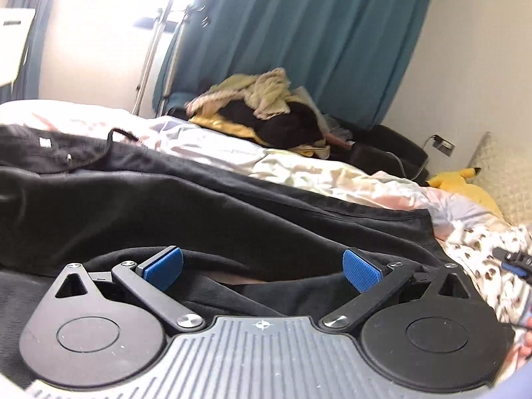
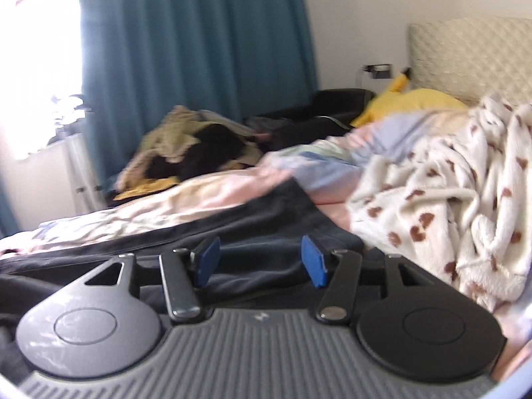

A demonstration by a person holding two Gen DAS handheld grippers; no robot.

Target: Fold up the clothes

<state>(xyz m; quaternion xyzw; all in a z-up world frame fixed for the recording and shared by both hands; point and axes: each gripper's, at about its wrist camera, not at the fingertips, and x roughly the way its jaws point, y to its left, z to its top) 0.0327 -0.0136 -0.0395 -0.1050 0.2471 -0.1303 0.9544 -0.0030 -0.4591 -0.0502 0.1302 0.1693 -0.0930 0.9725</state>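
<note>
A black garment [image 1: 199, 206] lies spread across the bed, with a drawstring and a small white label near its far left end. My left gripper [image 1: 262, 267] hangs low over its near edge. The blue pads [image 1: 163, 267] stand wide apart and do not press the cloth. In the right wrist view the same dark garment [image 2: 232, 232] runs under my right gripper [image 2: 261, 261], which is open with its pads [image 2: 314, 261] clear of the fabric. The right wrist view is blurred.
A pile of cream, yellow and black clothes [image 1: 262, 113] sits at the bed's far side before a teal curtain [image 1: 299, 33]. A white blanket with brown spots [image 2: 449, 199] lies bunched on the right. A yellow plush toy [image 2: 415, 98] rests by the quilted headboard [image 2: 472, 56].
</note>
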